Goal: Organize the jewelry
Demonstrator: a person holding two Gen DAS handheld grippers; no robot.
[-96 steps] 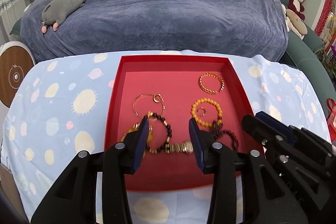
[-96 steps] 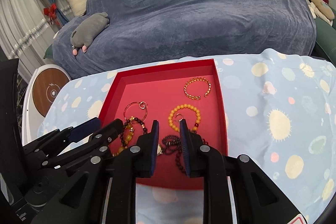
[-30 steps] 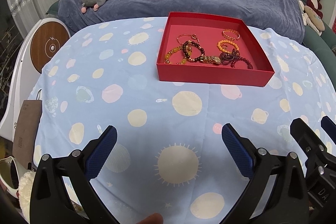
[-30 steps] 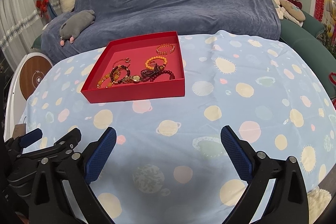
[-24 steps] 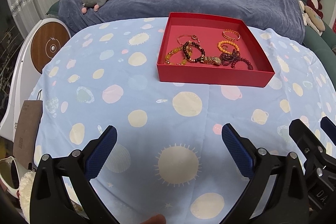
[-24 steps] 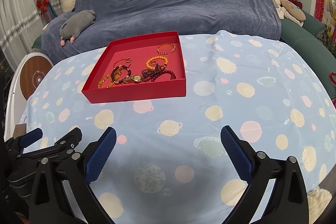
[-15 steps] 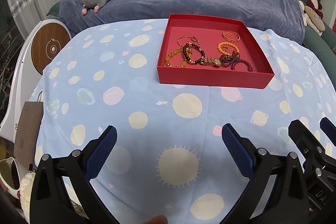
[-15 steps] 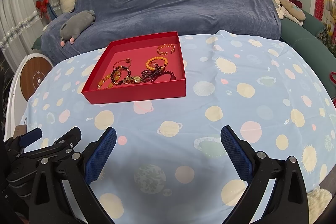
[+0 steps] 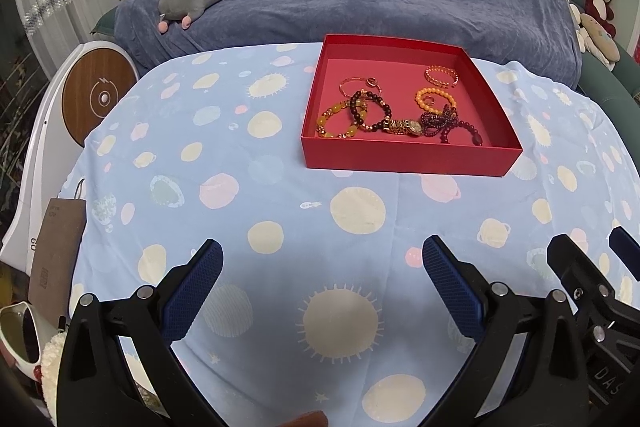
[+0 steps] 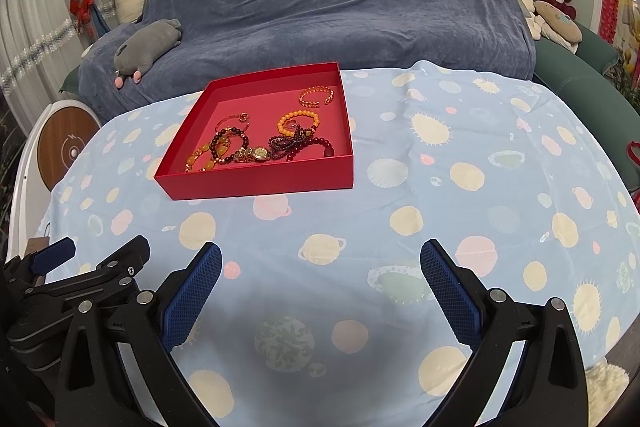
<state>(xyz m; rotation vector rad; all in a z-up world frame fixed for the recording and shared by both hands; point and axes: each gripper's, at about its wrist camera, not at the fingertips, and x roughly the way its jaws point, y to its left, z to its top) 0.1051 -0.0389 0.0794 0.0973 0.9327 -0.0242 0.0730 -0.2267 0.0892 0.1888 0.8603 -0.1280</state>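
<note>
Both tongs (image 9: 322, 259) (image 10: 320, 259) gape, well short of the square red tray (image 9: 408, 157).

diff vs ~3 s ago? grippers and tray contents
Both grippers pulled back from the red tray toward the near edge of the table and opened wide: the left gripper and right gripper were narrowly open right over the jewelry, and now hold nothing. The watch lies among the beaded bracelets near the tray's front. The gold chain bracelet and orange bead bracelet look unmoved.
</note>
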